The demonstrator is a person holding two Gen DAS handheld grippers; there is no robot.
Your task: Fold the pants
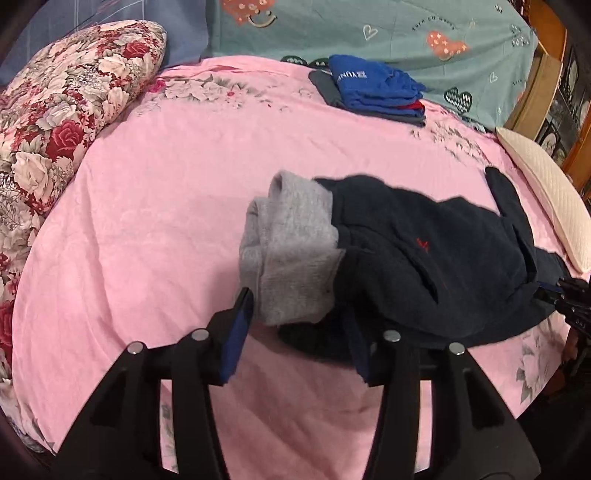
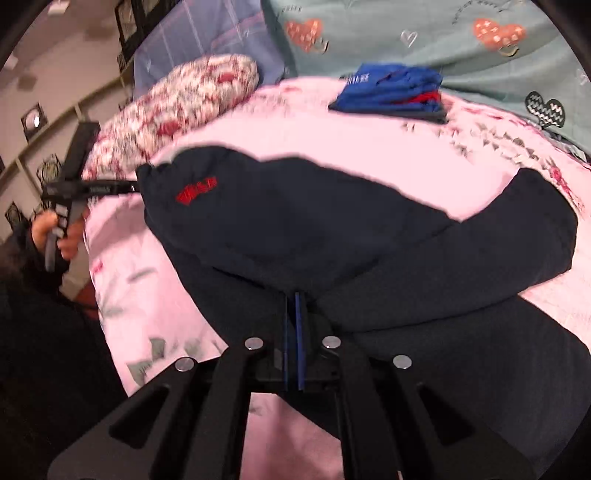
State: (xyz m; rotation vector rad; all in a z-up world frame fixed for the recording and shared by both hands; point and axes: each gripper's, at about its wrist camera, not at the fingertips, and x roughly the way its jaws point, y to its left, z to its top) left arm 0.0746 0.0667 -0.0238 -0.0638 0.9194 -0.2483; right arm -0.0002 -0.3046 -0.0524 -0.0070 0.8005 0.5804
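Beyond our spread left gripper (image 1: 295,332), empty beside the dark navy fleece pants (image 1: 424,254), lies one stack of folded blue clothes (image 1: 373,88); our right gripper (image 2: 294,332) pinches the pants.

The pants (image 1: 424,258) are dark navy with a small red mark and a grey turned-out lining (image 1: 288,251). The blanket (image 1: 147,221) is pink with faded flowers. A pillow (image 1: 66,122) bears red and cream roses. The folded clothes (image 1: 373,88) are blue, red and grey. The sheet (image 1: 388,29) is teal with hearts.
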